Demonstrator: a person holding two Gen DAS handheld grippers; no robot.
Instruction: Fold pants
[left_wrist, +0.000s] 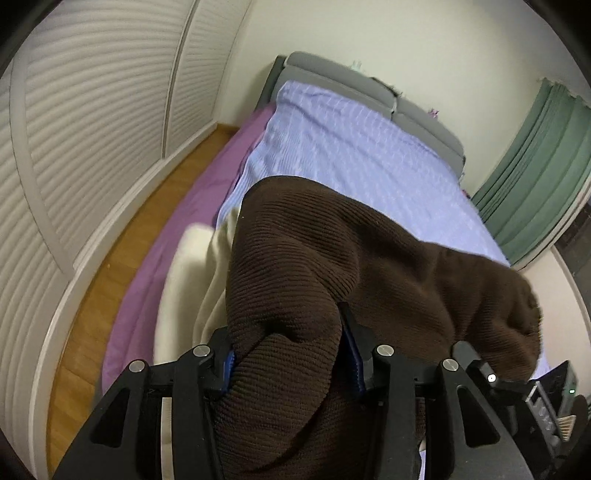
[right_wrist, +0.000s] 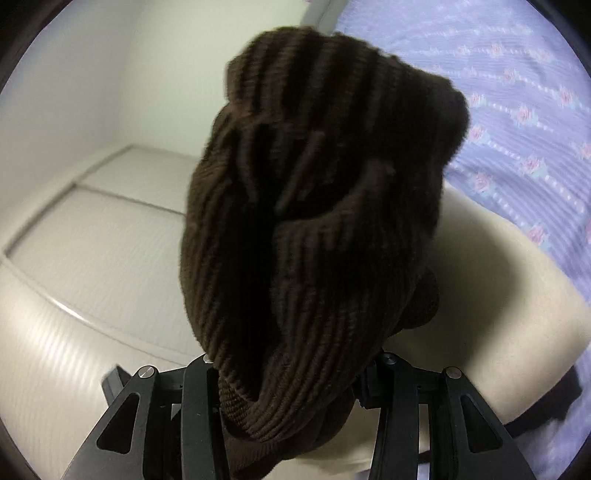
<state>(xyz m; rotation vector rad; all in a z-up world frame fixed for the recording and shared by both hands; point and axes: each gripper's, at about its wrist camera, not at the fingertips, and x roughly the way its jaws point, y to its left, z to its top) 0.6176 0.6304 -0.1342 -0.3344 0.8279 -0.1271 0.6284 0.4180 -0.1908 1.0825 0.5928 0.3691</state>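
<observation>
Both the left gripper (left_wrist: 288, 354) and right gripper (right_wrist: 291, 373) pinch bunched brown pants (left_wrist: 332, 258), held up above the bed (left_wrist: 343, 144). This looks like the carrying stage; next they need spreading flat on the bed.

Pants (left_wrist: 332, 266): dark brown, ribbed. Bedspread (left_wrist: 351, 147): lilac with pink flowers in rows. Sheet (left_wrist: 221, 177): purple. Curtain (left_wrist: 535, 166): green. Grippers: black.
</observation>
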